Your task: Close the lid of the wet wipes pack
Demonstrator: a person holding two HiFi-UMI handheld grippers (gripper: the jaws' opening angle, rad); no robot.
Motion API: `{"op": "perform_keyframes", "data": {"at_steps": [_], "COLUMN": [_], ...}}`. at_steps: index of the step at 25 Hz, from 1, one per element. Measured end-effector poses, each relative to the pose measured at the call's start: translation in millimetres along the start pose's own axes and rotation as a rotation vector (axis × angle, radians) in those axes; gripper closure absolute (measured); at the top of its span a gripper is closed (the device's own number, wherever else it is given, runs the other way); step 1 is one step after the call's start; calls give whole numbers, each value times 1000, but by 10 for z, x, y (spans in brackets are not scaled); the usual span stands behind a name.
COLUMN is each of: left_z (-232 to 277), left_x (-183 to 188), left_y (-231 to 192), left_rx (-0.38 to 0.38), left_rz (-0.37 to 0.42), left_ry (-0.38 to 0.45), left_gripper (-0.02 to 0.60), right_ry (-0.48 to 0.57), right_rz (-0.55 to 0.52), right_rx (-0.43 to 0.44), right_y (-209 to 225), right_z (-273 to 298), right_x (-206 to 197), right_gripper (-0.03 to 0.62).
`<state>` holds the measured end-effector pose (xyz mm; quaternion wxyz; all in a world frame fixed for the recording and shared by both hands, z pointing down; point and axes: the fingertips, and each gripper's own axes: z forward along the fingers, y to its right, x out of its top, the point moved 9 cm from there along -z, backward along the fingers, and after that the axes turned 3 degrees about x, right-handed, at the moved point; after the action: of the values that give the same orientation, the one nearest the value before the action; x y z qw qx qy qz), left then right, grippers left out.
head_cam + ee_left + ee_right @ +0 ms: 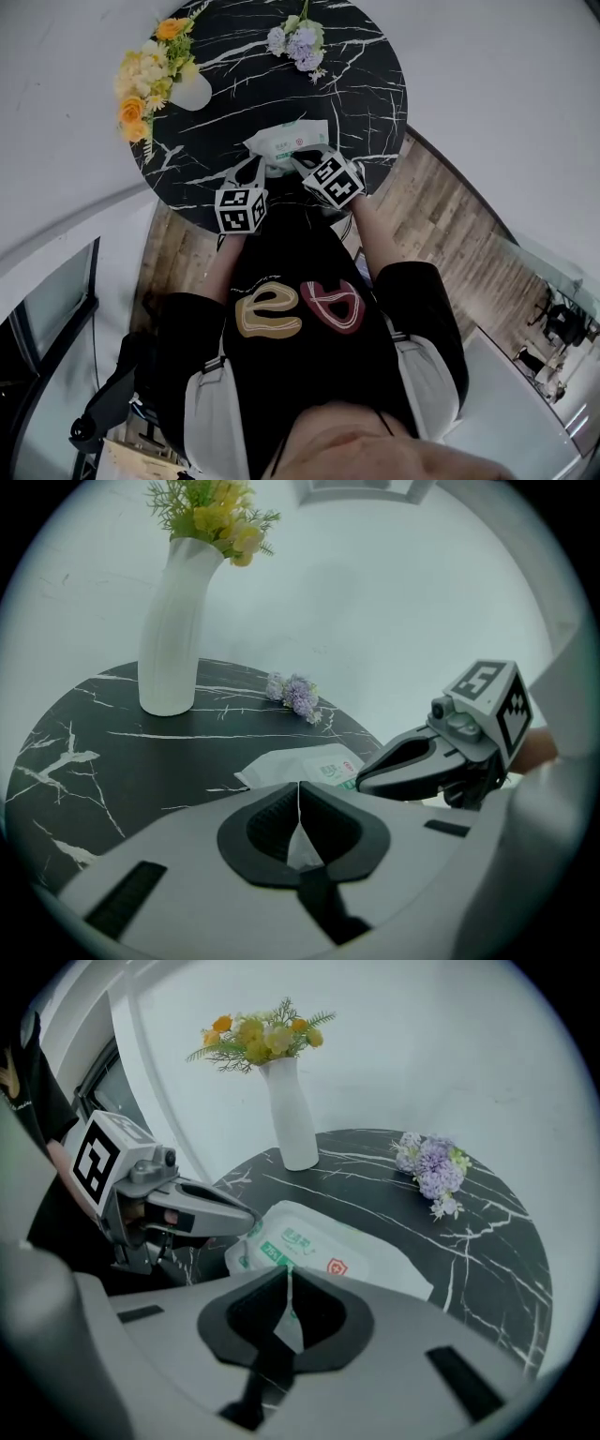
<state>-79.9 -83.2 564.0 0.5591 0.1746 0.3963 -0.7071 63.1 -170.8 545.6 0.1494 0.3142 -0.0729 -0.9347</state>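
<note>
Finding the wet wipes pack (286, 141) flat on the round black marble table (366, 84), printed face up, close to the edge nearest the person; green lettering and a red shield mark on its top; cannot tell whether the lid is pressed fully down. Flanked along its near edge by both tools: left gripper (299, 789) at the pack's left corner, jaws closed tip to tip, only a sliver of white in the gap behind the tips; right gripper (287, 1271) at the near right part of the pack, jaws likewise drawn together at the tips, right over the green print, nothing clearly pinched between them. Marker cubes on both, side by side and just apart, over the table's near rim in the head view. Farther back on the table, well apart from the pack: a white vase (190, 91) of yellow and orange flowers to the left; a small bunch of purple flowers (298, 42) lying at the far side. Beneath the table, wood-plank floor (441, 211).
</note>
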Motion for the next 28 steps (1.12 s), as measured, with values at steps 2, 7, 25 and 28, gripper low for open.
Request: {"op": "perform_keyframes", "data": {"at_steps": [2,7,25,28], "left_z": [4,14,91,103], "left_x": [-10,-25,-47,-47], "left_y": [12,8,-4,-12], "left_rx": [-2,-1,-22,-23], "left_rz": [7,15,29,29], "left_ry": [-5,-14,-35,-38], "left_gripper": [563,563,563,563], "right_ry": [3,-18,-60,-63], "right_rz": [-2,-10,38,32], "right_rx": [-14,-53,-127,-137], "right_y": [-6,-38,-64,-67], "right_z": [13,33,80,92], "right_x": [-5,-3,35,44], "right_gripper": [569,572,574,576]}}
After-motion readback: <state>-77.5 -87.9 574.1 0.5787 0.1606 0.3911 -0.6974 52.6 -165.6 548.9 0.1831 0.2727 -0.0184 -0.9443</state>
